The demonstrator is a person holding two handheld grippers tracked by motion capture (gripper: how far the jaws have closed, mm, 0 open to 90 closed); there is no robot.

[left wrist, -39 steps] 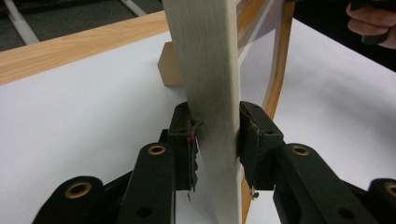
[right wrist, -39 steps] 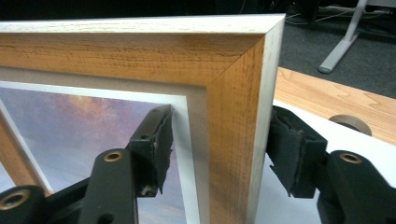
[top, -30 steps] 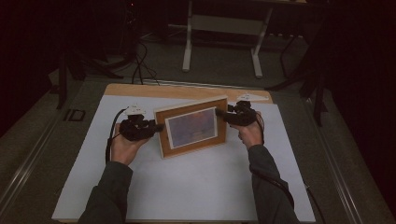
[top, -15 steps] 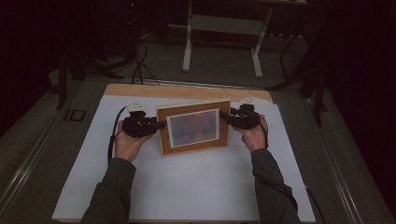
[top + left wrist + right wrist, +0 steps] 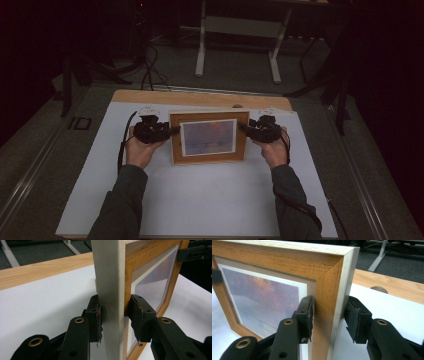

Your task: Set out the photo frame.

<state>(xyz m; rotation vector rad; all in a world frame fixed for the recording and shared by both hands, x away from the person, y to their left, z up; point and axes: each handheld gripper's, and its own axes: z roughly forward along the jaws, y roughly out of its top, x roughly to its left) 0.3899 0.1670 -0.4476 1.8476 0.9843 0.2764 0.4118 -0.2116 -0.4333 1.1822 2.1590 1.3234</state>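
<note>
The left hand-held gripper (image 5: pixel 172 131) was set astride the left upright of the wooden picture frame (image 5: pixel 209 137), its jaws having just been opening; one pad (image 5: pixel 96 318) appeared to touch the back, the other (image 5: pixel 137 315) seemingly just clear of the front. The frame was held upright near the far edge of the white table (image 5: pixel 200 200). The right hand-held gripper (image 5: pixel 243 127), jaws just closing, straddled the right upright without a visibly firm clamp.
</note>
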